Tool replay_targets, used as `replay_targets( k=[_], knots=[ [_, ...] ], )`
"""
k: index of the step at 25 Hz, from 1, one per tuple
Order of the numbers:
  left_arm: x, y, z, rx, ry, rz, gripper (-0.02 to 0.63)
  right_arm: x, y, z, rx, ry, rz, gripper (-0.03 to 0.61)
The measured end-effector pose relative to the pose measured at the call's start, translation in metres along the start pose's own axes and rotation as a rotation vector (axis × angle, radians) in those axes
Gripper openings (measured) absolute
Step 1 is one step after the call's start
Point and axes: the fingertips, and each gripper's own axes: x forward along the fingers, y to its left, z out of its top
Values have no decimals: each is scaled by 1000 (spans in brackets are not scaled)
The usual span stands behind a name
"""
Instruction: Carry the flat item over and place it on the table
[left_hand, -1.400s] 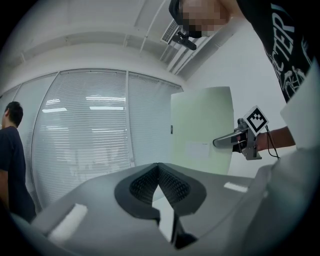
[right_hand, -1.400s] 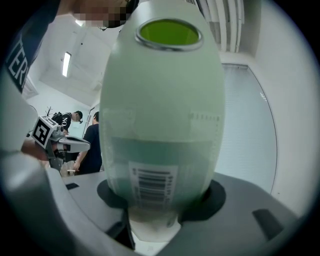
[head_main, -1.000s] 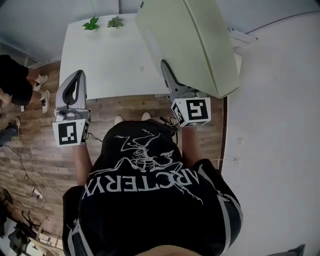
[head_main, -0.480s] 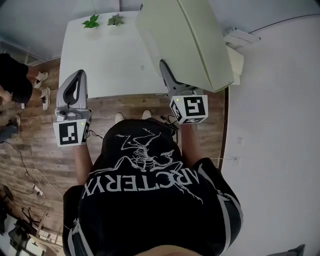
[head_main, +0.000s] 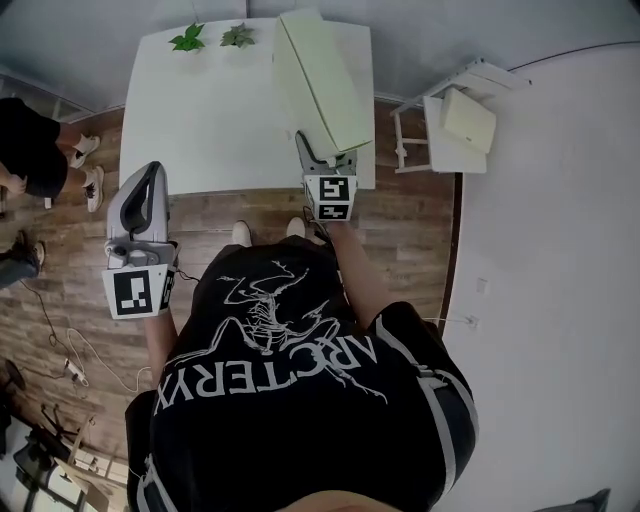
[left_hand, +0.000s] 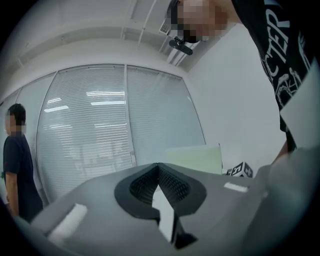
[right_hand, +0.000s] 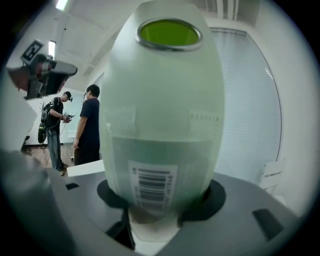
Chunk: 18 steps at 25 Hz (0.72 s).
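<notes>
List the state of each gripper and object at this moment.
Flat item: held tilted over the table, not laid down.
Right gripper: shut on the flat item.
Left gripper: shut, empty.
Plants: two, on the table's far edge.

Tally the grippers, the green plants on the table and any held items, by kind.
2 grey handheld grippers: left gripper, right gripper
2 small green leafy plants
1 pale green flat rectangular panel, in the right gripper
Total: 5
</notes>
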Motion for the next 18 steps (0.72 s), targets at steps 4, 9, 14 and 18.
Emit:
replay_targets(
  k=[4,9,14,18],
  knots=[
    [-12,-2,-4,1,49,10,11,21,14,-47,-1,64,16,261],
    [-21,-2,-8,25,82,27,11,33,15,-83,35,114,-13,261],
    [-26,0,-10,27,103,35,11,37,11,-89,45,98,-45,261],
    [-29,-2,-11,18,107,37,11,41,15,-90,24,74,-47,261]
  ],
)
